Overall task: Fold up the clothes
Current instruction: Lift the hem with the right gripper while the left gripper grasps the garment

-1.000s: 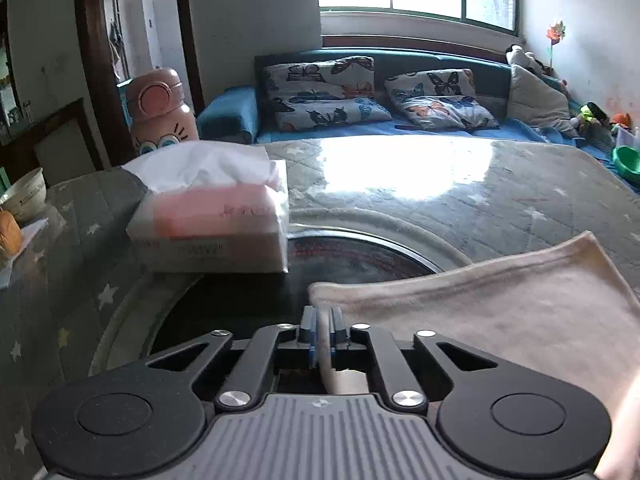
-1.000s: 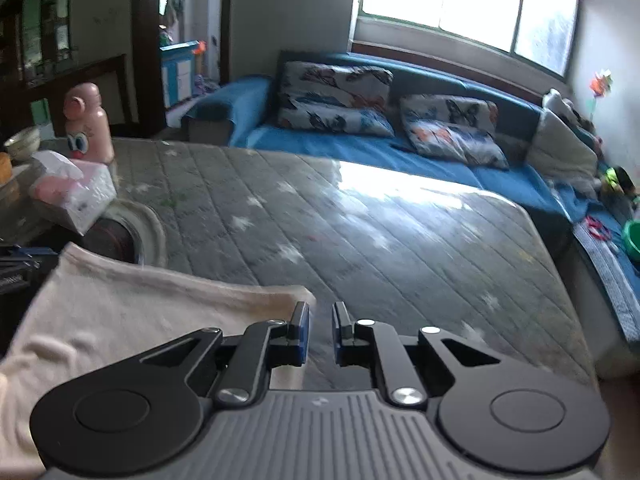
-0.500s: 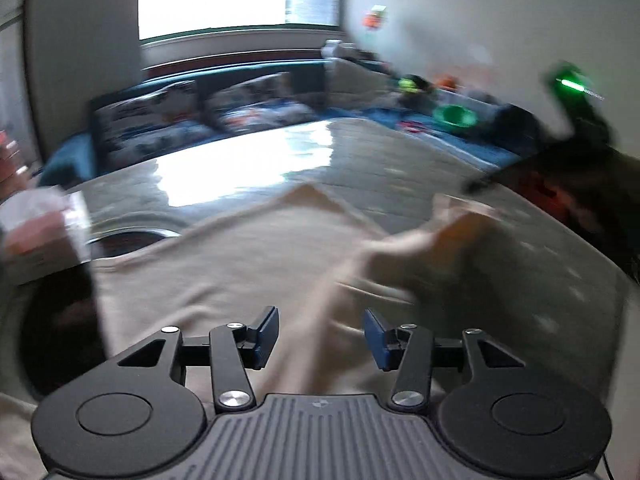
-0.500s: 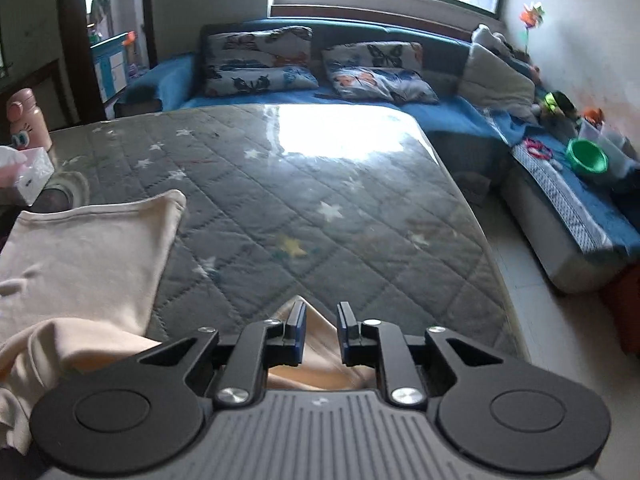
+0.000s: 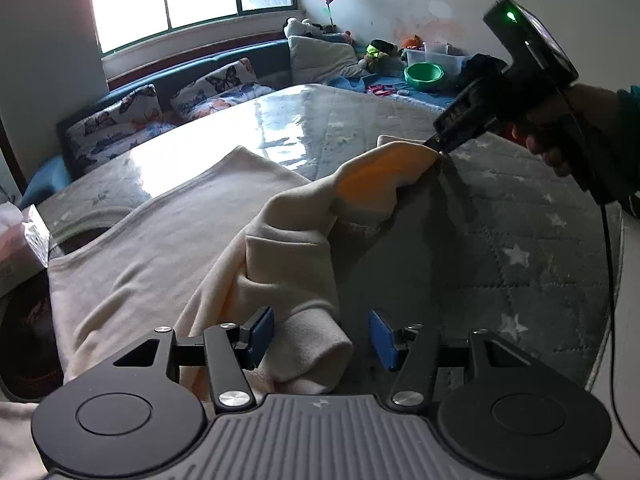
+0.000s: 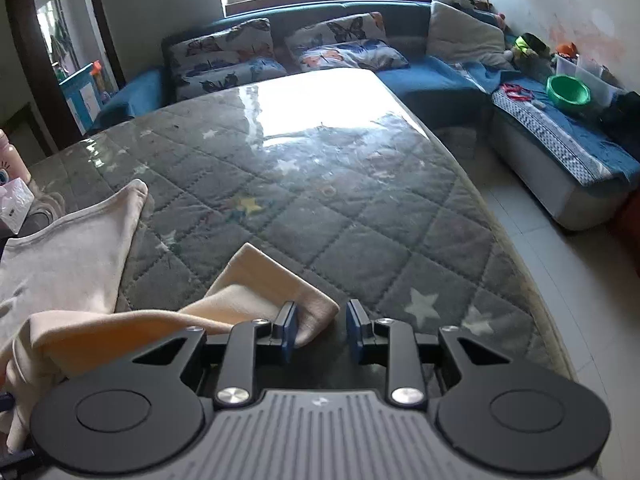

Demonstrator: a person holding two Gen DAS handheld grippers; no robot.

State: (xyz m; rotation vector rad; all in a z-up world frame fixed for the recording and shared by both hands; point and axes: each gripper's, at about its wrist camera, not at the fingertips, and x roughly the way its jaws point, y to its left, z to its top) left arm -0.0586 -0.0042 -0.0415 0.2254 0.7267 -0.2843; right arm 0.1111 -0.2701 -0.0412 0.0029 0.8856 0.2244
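A cream garment (image 5: 168, 248) lies on the grey quilted table cover (image 5: 500, 240), partly spread flat and partly bunched. My left gripper (image 5: 321, 336) is open, its blue pads either side of a rolled fold of the cloth. In the left wrist view my right gripper (image 5: 440, 148) sits at the far raised corner of the garment. In the right wrist view the right gripper (image 6: 320, 330) is open, with the cloth corner (image 6: 276, 292) resting by its left pad.
A tissue pack (image 5: 20, 240) stands at the left table edge. A blue sofa with butterfly cushions (image 6: 320, 44) runs behind the table. A green bowl (image 6: 568, 90) sits on a bench at the right. The table edge drops to the tiled floor (image 6: 560, 280) on the right.
The left gripper let go of the cloth edge, swung right and opened wide over the bunched fold. The right gripper carried a cloth corner across the table and has now opened.
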